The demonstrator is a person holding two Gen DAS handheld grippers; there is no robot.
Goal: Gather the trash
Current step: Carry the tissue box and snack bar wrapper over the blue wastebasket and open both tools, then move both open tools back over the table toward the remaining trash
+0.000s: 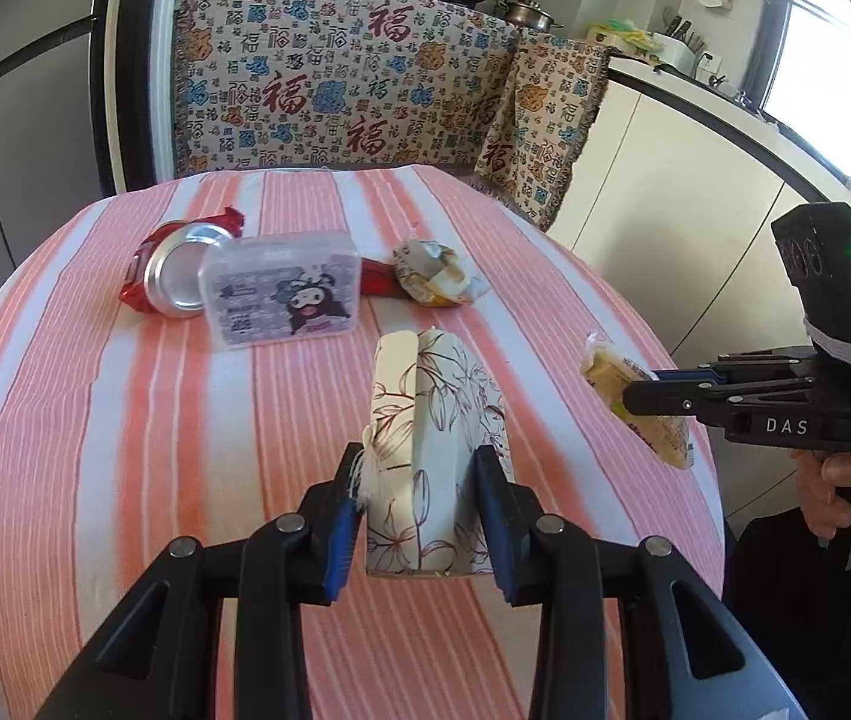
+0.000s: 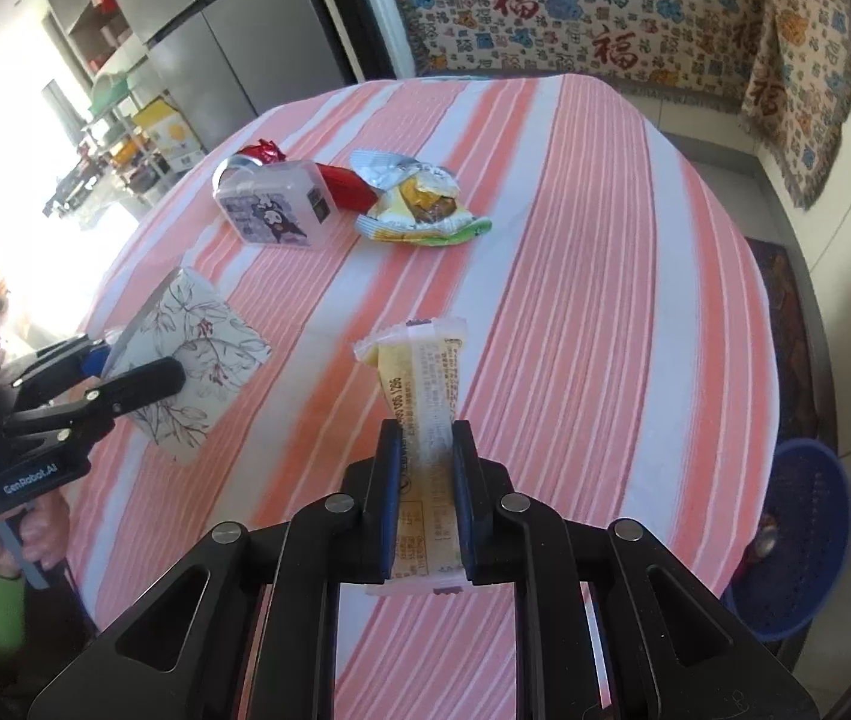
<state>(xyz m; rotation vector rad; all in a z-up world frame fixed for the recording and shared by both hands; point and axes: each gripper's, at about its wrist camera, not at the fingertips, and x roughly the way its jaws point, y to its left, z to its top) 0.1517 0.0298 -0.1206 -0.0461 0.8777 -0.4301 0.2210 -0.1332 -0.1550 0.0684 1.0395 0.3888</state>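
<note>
**Left wrist view: both grippers loaded above the striped table**

Left wrist view — the left gripper point(image 1: 419, 516) is clamped on a flattened paper cup point(image 1: 434, 450) with a floral line print. Both blue pads point(image 1: 341, 534) press the cup's sides, and the cup points toward 12 o'clock, lifted over the pink-and-white striped tablecloth point(image 1: 125, 450).

At 3 o'clock in the same view, the right gripper point(image 1: 644, 396) is closed on a yellow snack wrapper point(image 1: 611, 381). The wrapper hangs tilted from the jaws, near the table edge.

Right wrist view — the wrapper point(image 2: 428, 408) sits upright between the right gripper's point(image 2: 428, 468) blue pads, its crimped end toward 12 o'clock. The left gripper point(image 2: 137, 381) and the cup point(image 2: 197, 354) appear at 9 o'clock.

Remaining items on the table, seen from the left wrist camera:

1. A crumpled yellow-and-white food wrapper point(image 1: 437, 273) at 12 o'clock, beyond the cup.
2. A clear plastic box point(image 1: 281, 291) with a cartoon label at 11 o'clock, well apart from the cup.
3. A crushed red can point(image 1: 176, 270) lying on its side, touching the box's left side.
4. A red wrapper point(image 1: 380, 276) between the box and the crumpled wrapper.

A blue perforated basket point(image 2: 803, 540) stands on the floor at 3 o'clock in the right wrist view, beside the table. Whether it holds anything cannot be told.
</note>
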